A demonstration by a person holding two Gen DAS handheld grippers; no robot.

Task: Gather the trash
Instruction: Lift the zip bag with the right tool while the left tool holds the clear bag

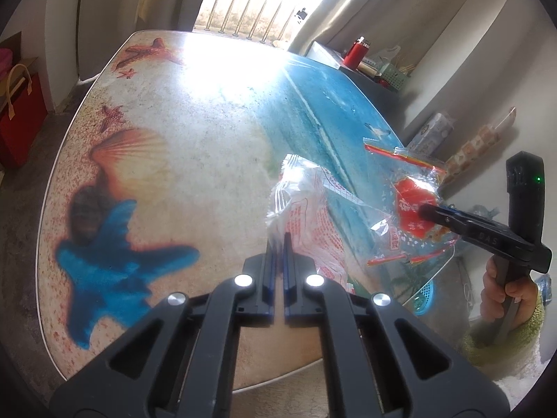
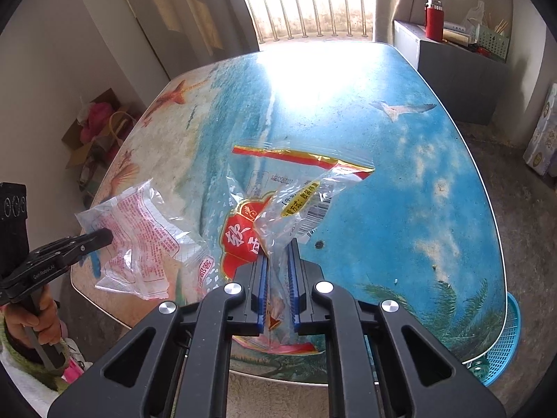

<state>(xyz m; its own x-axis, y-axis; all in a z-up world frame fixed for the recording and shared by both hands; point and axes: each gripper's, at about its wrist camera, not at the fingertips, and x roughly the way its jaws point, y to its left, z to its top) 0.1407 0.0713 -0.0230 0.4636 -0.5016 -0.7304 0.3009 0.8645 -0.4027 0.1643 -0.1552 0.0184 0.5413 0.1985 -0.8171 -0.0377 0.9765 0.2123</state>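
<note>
My left gripper (image 1: 278,238) is shut on a clear wrapper with red print (image 1: 306,205), which hangs crumpled above the beach-print table (image 1: 181,160). The right wrist view shows that wrapper (image 2: 139,240) at the left, pinched by the left gripper (image 2: 106,235). My right gripper (image 2: 280,249) is shut on a larger clear bag with a red label and a red-and-gold strip (image 2: 268,216), lifted off the blue part of the table (image 2: 400,181). From the left wrist view the bag (image 1: 410,202) is at the right, held by the right gripper (image 1: 426,210).
A blue mesh basket (image 2: 504,345) sits on the floor beside the table's right front corner, also seen as the basket (image 1: 423,296). A grey cabinet (image 2: 459,69) with a red bottle (image 2: 434,21) stands at the back right. A red bag (image 1: 21,118) lies on the floor at left.
</note>
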